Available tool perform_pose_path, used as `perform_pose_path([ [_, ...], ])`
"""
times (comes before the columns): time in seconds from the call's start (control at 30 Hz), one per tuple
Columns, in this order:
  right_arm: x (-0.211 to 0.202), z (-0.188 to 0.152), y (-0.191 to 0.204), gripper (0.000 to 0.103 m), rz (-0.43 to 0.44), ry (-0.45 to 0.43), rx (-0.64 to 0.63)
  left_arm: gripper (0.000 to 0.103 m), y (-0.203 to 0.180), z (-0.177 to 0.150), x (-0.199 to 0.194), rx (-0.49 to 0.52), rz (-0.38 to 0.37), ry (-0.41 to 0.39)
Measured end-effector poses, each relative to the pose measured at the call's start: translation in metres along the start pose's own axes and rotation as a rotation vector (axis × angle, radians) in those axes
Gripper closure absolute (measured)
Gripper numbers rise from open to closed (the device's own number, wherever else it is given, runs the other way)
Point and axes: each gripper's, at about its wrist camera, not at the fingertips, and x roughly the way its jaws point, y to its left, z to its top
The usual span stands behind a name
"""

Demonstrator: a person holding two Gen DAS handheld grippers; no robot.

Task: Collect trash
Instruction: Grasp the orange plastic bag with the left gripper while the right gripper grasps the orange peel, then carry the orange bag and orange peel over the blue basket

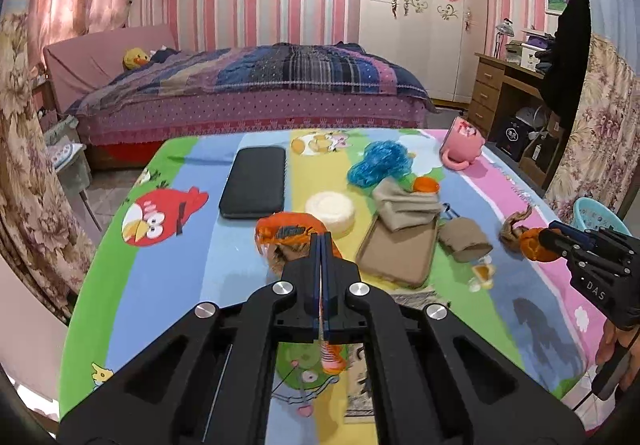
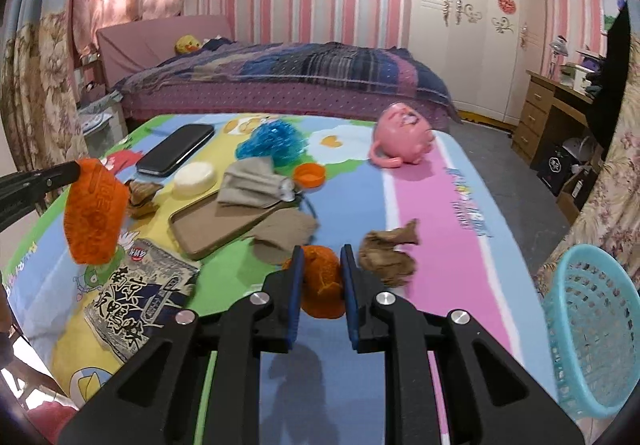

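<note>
My left gripper (image 1: 322, 241) is shut on an orange snack wrapper (image 1: 286, 231) and holds it above the cartoon tablecloth (image 1: 168, 269); the wrapper also shows in the right wrist view (image 2: 94, 215). My right gripper (image 2: 322, 259) is shut on a piece of orange peel (image 2: 322, 285), also seen in the left wrist view (image 1: 534, 245). A brown crumpled scrap (image 2: 390, 251) lies just right of it. A grey printed snack bag (image 2: 136, 301) lies flat at the left. A teal waste basket (image 2: 592, 329) stands off the table's right edge.
On the table lie a black phone (image 1: 254, 181), a white round lid (image 1: 330, 211), a tan phone case (image 1: 394, 249) with grey socks (image 1: 404, 205), a blue mesh ball (image 1: 380, 163), an orange cap (image 2: 308, 175) and a tipped pink mug (image 2: 402, 135). A bed stands behind.
</note>
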Motion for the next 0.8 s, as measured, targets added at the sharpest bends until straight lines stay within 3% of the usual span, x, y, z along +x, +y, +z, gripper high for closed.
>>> perform_pose_path([
  [0.47, -0.015, 0.002, -0.036, 0.084, -0.061, -0.024, 0.024, 0.103, -0.041, 0.034, -0.013, 0.036, -0.064, -0.064],
  [0.8, -0.030, -0.001, -0.076, 0.084, -0.121, -0.047, 0.071, 0.103, -0.074, 0.044, 0.001, 0.056, -0.153, -0.042],
])
